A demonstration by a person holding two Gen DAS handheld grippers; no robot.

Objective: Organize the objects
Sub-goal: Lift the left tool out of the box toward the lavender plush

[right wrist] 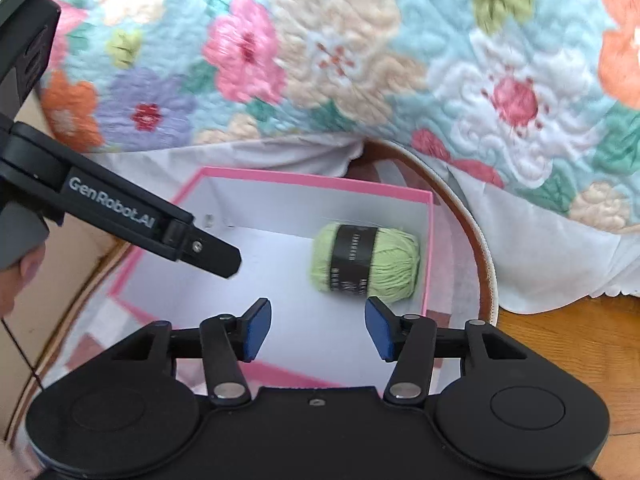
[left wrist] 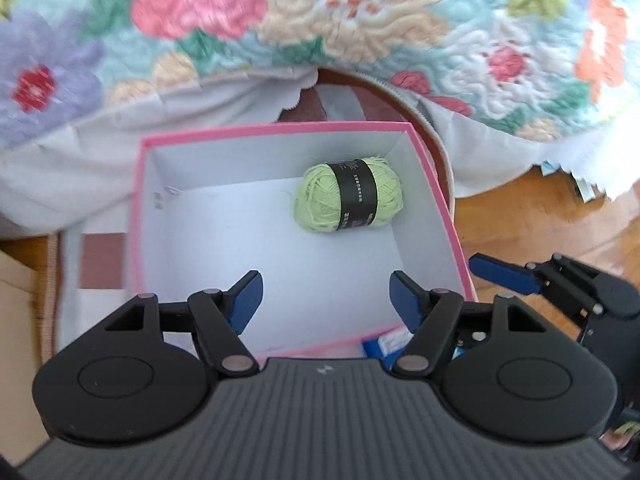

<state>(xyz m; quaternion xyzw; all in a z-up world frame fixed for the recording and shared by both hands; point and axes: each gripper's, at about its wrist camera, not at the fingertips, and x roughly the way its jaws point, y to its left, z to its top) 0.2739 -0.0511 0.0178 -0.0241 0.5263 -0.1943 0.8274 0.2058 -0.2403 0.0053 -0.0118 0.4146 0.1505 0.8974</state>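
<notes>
A light green yarn ball (left wrist: 349,197) with a black label lies in the far right corner of a pink-rimmed white box (left wrist: 138,216). My left gripper (left wrist: 326,300) is open and empty, over the near part of the box. My right gripper (right wrist: 318,330) is open and empty too, just short of the yarn ball (right wrist: 366,262) and above the box (right wrist: 428,248). The right gripper also shows at the right edge of the left wrist view (left wrist: 520,276). The left gripper's arm crosses the left of the right wrist view (right wrist: 132,216).
A floral quilt (left wrist: 360,20) hangs over a bed behind the box. The box sits on a round mat with a brown rim (right wrist: 486,264). Wooden floor (left wrist: 540,216) lies to the right. A blue and white packet (left wrist: 390,342) lies by the box's near right corner. Cardboard (left wrist: 16,320) stands at the left.
</notes>
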